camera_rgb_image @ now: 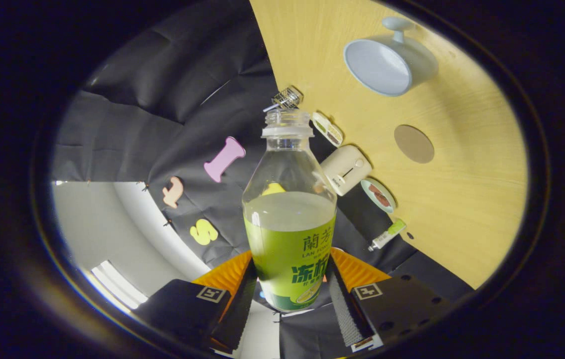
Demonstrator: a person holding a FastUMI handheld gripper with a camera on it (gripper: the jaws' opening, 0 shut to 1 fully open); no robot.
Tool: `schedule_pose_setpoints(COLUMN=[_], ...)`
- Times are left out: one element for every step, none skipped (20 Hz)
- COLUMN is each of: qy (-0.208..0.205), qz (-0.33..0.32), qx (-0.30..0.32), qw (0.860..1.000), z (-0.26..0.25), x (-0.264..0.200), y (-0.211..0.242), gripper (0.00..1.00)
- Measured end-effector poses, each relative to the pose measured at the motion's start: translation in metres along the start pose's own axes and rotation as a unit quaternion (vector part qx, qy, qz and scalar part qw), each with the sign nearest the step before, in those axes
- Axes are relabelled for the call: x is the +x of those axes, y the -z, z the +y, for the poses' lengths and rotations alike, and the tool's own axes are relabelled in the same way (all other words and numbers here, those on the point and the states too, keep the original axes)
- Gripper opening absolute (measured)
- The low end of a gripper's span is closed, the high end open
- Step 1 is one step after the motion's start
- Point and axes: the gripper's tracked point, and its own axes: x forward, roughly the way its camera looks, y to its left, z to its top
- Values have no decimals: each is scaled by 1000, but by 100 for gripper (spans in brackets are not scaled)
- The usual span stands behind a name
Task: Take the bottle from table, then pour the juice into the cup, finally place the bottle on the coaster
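1. Gripper [290, 294] fingers are clamped on the uncapped bottle [288, 219] at its label, both pressing its sides.
2. Beyond it, the table [467, 199] is seen tilted, with bare wood around the cup [387, 65].
3. The coaster [414, 143] is seen just beside the cup, apart from the clutter along the table's edge.

Bottle [290, 209] is sitting clamped between the gripper [290, 294] fingers, blocking the path straight ahead. Open tabletop [467, 199] is lying right of frame around the coaster [414, 143]. Cup [387, 62] is occupying the upper right. Small clutter is lining the table edge: white box [346, 169], dish [378, 195], tube [387, 234].
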Motion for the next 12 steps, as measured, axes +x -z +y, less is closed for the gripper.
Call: schedule_pose_setpoints(qy=[3, 7, 11, 14, 14, 15, 18, 21, 23, 31, 38, 42], qz=[2, 2, 3, 5, 6, 11, 15, 20, 25, 30, 38, 41], qx=[-11, -22, -32, -41, -50, -61, -73, -94, -120, -150, -183, -215], qw=[1000, 1000, 999, 999, 999, 998, 997, 995, 992, 988, 982, 975], z=[0, -2, -4, -5, -5, -6, -6, -7, -6, -8, -11, -12], x=[-3, -4, -5, -7, -7, -8, -8, -10, -13, -16, -20, -23], y=[1, 3, 5, 8, 10, 14, 19, 25, 30, 35, 40, 43], gripper=[78, 78, 78, 78, 78, 78, 78, 78, 78, 78, 78, 78])
